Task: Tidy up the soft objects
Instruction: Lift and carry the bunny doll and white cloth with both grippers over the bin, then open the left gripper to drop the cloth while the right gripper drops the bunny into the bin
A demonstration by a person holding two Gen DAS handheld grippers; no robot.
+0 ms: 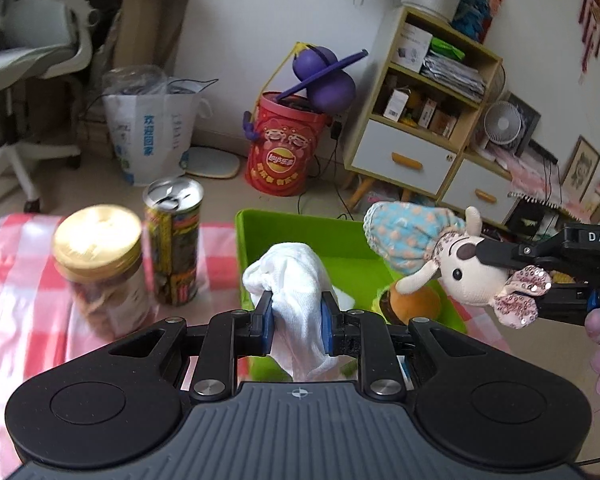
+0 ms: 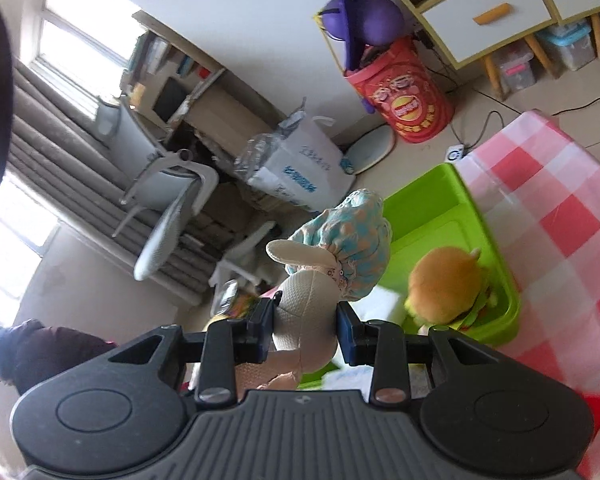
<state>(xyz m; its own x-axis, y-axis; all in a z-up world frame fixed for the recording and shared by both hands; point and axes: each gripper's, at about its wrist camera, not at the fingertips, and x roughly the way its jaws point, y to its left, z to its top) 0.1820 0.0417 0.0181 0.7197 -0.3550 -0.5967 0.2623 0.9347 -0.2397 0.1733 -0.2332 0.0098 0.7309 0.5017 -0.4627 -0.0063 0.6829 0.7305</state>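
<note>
My left gripper (image 1: 297, 312) is shut on a white cloth (image 1: 296, 300) and holds it above the near edge of the green bin (image 1: 300, 228). My right gripper (image 2: 306, 330) is shut on the head of a cream plush mouse (image 2: 306, 304) with a blue dotted dress (image 2: 352, 232), held in the air beside the bin (image 2: 440, 184). In the left wrist view the mouse (image 1: 464, 268) hangs at the right, over the bin's right side. A plush hamburger (image 1: 416, 304) lies inside the bin; it also shows in the right wrist view (image 2: 448, 284).
A gold-lidded jar (image 1: 100, 264) and an open drink can (image 1: 174, 240) stand on the pink checked cloth (image 1: 16, 280) left of the bin. Beyond the table are a red snack bucket (image 1: 284, 148), a white bag (image 1: 152, 136), a shelf cabinet (image 1: 424, 108) and an office chair (image 1: 32, 52).
</note>
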